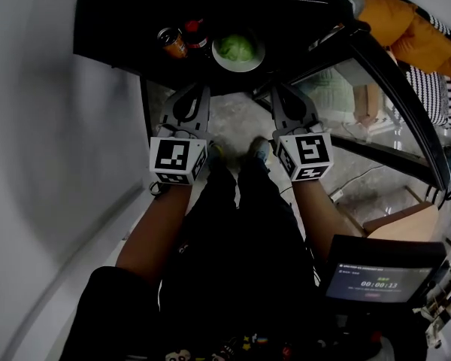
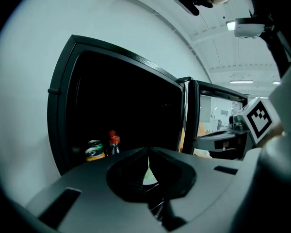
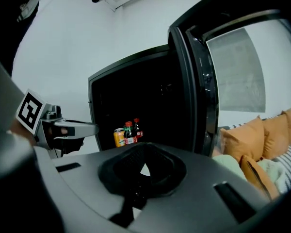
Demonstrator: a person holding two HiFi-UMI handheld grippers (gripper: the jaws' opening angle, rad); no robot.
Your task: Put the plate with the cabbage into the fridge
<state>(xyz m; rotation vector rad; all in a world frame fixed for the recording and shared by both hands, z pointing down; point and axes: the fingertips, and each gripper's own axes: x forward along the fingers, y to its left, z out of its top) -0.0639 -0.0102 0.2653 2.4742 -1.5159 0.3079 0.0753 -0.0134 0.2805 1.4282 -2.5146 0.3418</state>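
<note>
My left gripper (image 2: pixel 148 150) and right gripper (image 3: pixel 144 145) hung before the open fridge (image 2: pixel 121 96), both pairs of fingers pressed together on nothing. Inside sat the plate (image 1: pixel 219 61) with the cabbage (image 1: pixel 237 48), beside the bottles (image 1: pixel 195 34). Slamming the door (image 1: pixel 395 89) could jolt plate into bottles. Only the head view showed the cabbage; my fingers blocked it otherwise

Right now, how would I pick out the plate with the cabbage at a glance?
Look into the open black fridge by the white wall. Inside, right of an orange can and red-capped bottles, lies the plate: the only flat round thing, topped with pale green cabbage.
</note>
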